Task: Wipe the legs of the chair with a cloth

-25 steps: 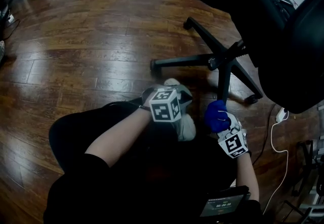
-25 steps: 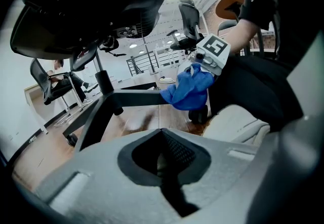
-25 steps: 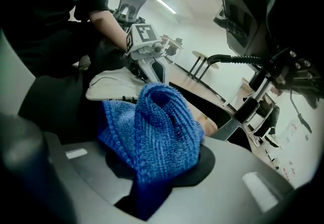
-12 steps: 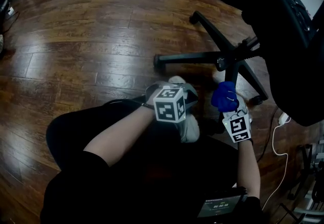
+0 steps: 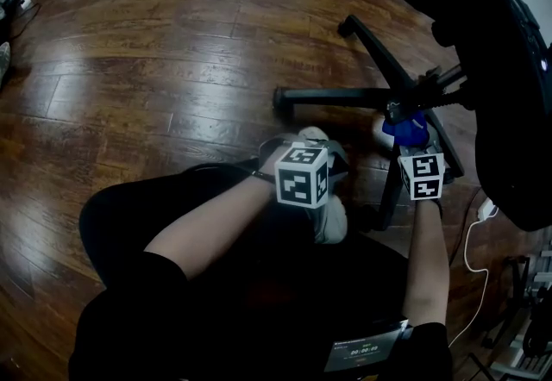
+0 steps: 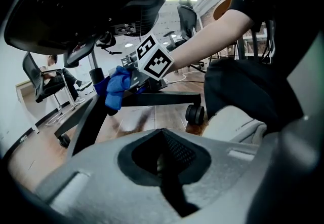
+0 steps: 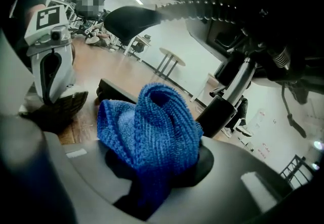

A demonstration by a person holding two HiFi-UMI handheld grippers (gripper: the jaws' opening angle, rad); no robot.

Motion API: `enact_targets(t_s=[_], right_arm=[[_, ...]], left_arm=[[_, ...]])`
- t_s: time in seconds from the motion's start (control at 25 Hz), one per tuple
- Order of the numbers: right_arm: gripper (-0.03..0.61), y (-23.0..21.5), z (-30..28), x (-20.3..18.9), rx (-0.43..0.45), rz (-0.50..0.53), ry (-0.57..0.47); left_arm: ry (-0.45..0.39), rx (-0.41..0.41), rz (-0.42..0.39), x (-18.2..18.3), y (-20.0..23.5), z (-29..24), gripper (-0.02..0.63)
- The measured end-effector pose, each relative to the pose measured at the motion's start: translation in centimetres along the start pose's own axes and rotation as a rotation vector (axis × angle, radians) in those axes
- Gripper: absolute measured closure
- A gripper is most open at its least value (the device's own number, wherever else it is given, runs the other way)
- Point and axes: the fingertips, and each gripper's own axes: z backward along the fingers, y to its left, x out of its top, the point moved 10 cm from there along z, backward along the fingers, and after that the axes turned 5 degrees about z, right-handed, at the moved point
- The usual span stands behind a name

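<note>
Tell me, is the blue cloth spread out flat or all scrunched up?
Scrunched up. The blue cloth bulges in a bunched loop from the right tongs, which pinch it.

The cloth (image 7: 152,126) is blue, ribbed and bunched into a wad, pinched in the right gripper (image 7: 152,172); it sits close by the hub of the chair legs (image 5: 332,97); these are black spokes with casters, spread over the wooden floor (image 5: 155,69).
</note>
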Motion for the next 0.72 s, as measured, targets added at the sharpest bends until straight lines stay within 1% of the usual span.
enact_targets(t_s=[0.12, 0.2, 0.28, 0.4, 0.48, 0.64, 0.72], right_arm=[[0.476, 0.7, 0.3, 0.0, -0.037, 0.029, 0.027], [0.477, 1.1, 0.5, -0.1, -0.033, 0.033, 0.038], [0.482, 1.6, 1.0, -0.3, -0.011, 0.053, 0.042], [0.482, 3.2, 2.1, -0.6, 0.049, 0.118, 0.058], [0.482, 4.5, 3.4, -0.9, 0.101, 0.139, 0.053], [0.482, 6.9, 7.3, -2.7, 0.235, 0.090, -0.036], [0.482, 8.2, 9.1, -3.5, 0.286, 0.076, -0.060]], left_arm=[[-0.001, -0.002, 0.003, -0.1, 0.0, 0.0, 0.613], [-0.001, 0.000, 0.002, -0.1, 0.0, 0.0, 0.613], [-0.001, 0.001, 0.002, -0.1, 0.0, 0.0, 0.613], [0.000, 0.004, 0.000, -0.2, -0.1, 0.0, 0.613], [-0.003, 0.013, 0.002, -0.3, -0.2, 0.1, 0.613], [-0.007, 0.037, 0.007, -0.5, -0.4, 0.1, 0.613], [-0.006, 0.042, 0.004, -0.5, -0.4, 0.1, 0.613]])
